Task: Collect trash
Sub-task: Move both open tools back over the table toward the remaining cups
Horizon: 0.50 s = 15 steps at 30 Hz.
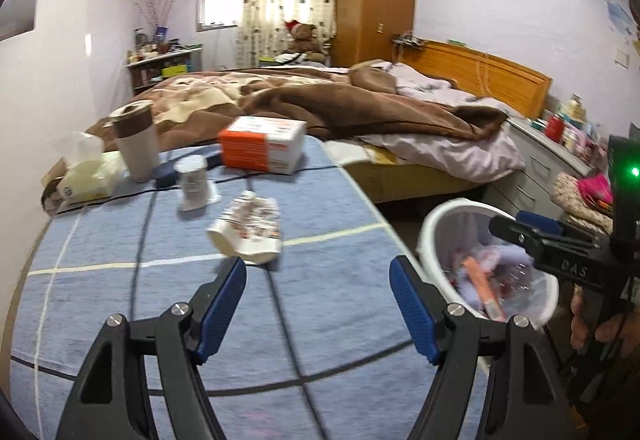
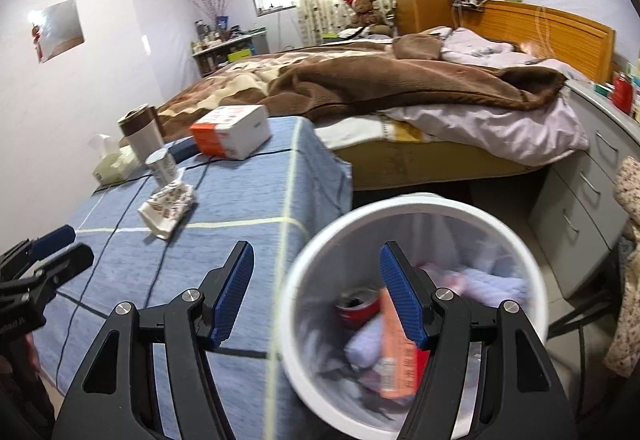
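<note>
A crumpled white printed wrapper (image 1: 248, 234) lies on the blue checked tablecloth (image 1: 120, 300), also in the right wrist view (image 2: 168, 206). My left gripper (image 1: 318, 280) is open and empty, just short of the wrapper. My right gripper (image 2: 316, 280) is open and empty above the rim of the white trash bin (image 2: 304, 272), which holds a red can (image 2: 356, 306), an orange box (image 2: 394, 356) and pale wrappers. The bin stands right of the table (image 1: 430, 228). The right gripper also shows over the bin in the left wrist view (image 1: 520, 228).
On the table's far end stand an orange-and-white box (image 1: 262, 144), a small white cup (image 1: 194, 182), a brown-banded tumbler (image 1: 136, 144) and a tissue pack (image 1: 86, 170). A bed with a brown blanket (image 1: 320, 100) lies beyond. Grey drawers (image 2: 592, 180) stand to the right.
</note>
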{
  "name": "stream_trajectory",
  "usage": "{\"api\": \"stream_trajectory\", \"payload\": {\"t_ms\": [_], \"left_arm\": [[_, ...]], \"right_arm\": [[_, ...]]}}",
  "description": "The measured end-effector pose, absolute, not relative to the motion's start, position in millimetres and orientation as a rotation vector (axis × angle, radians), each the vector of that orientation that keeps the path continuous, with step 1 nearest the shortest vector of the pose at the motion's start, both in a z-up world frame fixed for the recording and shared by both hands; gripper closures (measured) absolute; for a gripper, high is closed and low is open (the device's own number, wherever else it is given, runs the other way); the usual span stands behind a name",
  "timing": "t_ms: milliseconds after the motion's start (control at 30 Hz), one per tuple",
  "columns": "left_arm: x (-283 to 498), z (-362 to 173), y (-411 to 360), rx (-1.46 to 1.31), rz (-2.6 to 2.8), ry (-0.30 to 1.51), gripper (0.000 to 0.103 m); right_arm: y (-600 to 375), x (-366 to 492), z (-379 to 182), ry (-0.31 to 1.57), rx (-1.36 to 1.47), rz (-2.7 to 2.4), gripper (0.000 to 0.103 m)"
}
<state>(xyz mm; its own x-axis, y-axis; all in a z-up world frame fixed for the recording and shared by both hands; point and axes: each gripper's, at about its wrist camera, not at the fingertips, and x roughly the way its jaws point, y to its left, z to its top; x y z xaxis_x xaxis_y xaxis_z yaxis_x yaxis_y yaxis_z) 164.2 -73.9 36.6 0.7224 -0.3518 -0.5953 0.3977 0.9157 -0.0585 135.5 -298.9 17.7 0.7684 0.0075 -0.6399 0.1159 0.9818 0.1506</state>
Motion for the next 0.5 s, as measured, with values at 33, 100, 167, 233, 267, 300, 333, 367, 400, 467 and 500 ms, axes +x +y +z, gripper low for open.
{"api": "stream_trajectory", "payload": {"t_ms": [33, 100, 167, 233, 267, 300, 333, 367, 400, 467, 500], "left_arm": [[167, 37, -69, 0.07, -0.408, 0.64, 0.027], [176, 37, -54, 0.056, -0.385, 0.637, 0.027], [186, 37, -41, 0.049, -0.366, 0.638, 0.027], [198, 36, -29, 0.04, -0.359, 0.648, 0.027], [204, 36, -23, 0.03, -0.36, 0.65, 0.027], [209, 36, -17, 0.017, -0.357, 0.653, 0.026], [213, 35, -14, 0.007, -0.354, 0.658, 0.026], [220, 34, -9, -0.002, -0.354, 0.665, 0.026], [225, 33, -5, -0.006, -0.349, 0.669, 0.026], [235, 30, 2, 0.002, -0.333, 0.673, 0.026], [240, 28, 5, 0.004, -0.333, 0.676, 0.026]], "right_arm": [[-293, 139, 17, 0.695, 0.183, -0.048, 0.036], [-282, 146, 17, 0.698, 0.177, -0.027, 0.036], [-272, 152, 16, 0.704, 0.176, -0.011, 0.036], [-261, 160, 13, 0.711, 0.177, 0.007, 0.036], [-257, 165, 11, 0.717, 0.177, 0.015, 0.036], [-252, 168, 10, 0.722, 0.178, 0.024, 0.036], [-246, 173, 7, 0.729, 0.178, 0.035, 0.036], [-240, 178, 5, 0.736, 0.173, 0.043, 0.036], [-236, 183, 3, 0.742, 0.169, 0.049, 0.036], [-228, 192, 0, 0.756, 0.165, 0.058, 0.036], [-225, 196, -1, 0.762, 0.167, 0.064, 0.036]]}}
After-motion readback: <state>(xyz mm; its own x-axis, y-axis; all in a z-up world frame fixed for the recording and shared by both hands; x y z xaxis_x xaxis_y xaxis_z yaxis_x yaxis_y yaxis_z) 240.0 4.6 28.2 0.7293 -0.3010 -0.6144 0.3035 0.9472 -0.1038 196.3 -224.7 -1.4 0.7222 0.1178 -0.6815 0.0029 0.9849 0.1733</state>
